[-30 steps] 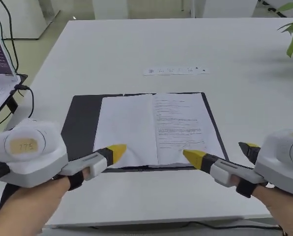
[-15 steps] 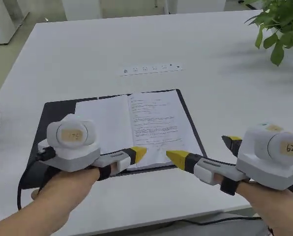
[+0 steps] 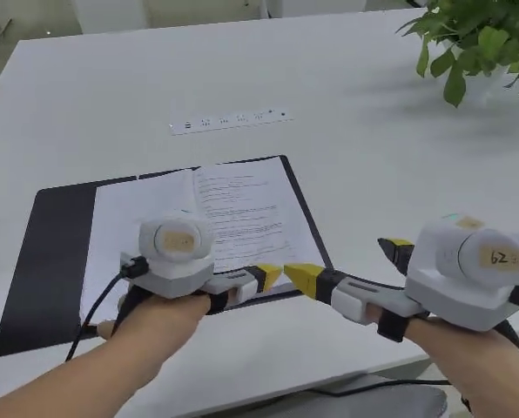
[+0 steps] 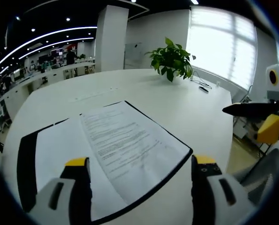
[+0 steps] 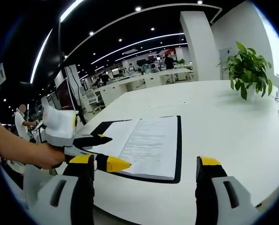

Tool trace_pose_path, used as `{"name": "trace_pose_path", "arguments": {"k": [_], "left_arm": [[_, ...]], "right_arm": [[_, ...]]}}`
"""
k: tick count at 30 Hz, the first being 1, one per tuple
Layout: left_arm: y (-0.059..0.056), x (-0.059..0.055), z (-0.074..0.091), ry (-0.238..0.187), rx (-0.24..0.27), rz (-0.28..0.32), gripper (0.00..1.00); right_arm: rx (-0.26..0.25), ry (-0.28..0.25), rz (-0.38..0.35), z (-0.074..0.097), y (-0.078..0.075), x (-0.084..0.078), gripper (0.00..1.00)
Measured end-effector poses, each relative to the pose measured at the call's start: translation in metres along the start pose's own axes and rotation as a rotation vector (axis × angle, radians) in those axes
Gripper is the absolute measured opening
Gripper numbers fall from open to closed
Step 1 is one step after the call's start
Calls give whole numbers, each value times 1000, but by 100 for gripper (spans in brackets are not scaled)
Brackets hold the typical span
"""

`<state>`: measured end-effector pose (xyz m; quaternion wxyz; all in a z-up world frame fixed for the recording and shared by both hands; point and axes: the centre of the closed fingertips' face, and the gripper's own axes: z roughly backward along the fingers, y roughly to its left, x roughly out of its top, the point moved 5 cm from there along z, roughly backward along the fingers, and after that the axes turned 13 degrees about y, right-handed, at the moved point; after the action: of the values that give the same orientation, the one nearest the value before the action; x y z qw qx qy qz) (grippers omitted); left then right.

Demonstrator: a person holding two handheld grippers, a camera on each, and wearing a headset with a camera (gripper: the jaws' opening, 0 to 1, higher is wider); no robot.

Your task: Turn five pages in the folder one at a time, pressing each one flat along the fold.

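Observation:
The black folder [image 3: 57, 252] lies open on the white table, with a blank sheet on its left and a printed page [image 3: 242, 213] on its right. My left gripper [image 3: 242, 280] hovers open at the folder's near edge, its yellow tip over the bottom of the printed page [image 4: 125, 140]. My right gripper [image 3: 347, 261] is open too, one tip almost meeting the left one by the folder's near right corner. In the right gripper view, the left gripper [image 5: 112, 151] sits in front of the folder [image 5: 179, 150]. Nothing is between either pair of jaws.
A strip of sockets [image 3: 229, 119] is set into the table beyond the folder. A potted plant [image 3: 477, 43] stands at the far right. A cable [image 3: 94, 305] trails from the left gripper across the folder's left cover. The table's front edge runs just below both hands.
The head camera has swung right. My left gripper has moved right along the folder's near edge, from the blank left sheet to the printed page, closing on the right gripper's tip.

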<state>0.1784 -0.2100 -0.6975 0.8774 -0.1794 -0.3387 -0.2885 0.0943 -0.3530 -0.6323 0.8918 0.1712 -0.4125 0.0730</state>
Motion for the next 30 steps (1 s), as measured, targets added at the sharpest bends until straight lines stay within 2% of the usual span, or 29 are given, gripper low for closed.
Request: {"name": "trace_pose_path", "arguments": {"k": [9,19,23,25,27,30], "left_arm": [[-19,-1,-37,10,-20,9,85],[-28,-2,-60,5,-7,24,80],[-30,-3,-67,-7,23,25,76],[-29,-7,-71,2,38,27,74],[-28,-10,-72,-7,73,-17,70],[-25,-13,-71,-21,101,-29,64]], "right_arm": [[11,10,-8,-5,-9,-2,88],[19,32,-35,-10,-17,-13,87],[22,39,-44,-12,-19,-17,86],[23,45,-45,-13,-19,-19,86],[23,49,-49,-14,-20,-20,86],[24,53,-53,-14,-20,-22,86]]}}
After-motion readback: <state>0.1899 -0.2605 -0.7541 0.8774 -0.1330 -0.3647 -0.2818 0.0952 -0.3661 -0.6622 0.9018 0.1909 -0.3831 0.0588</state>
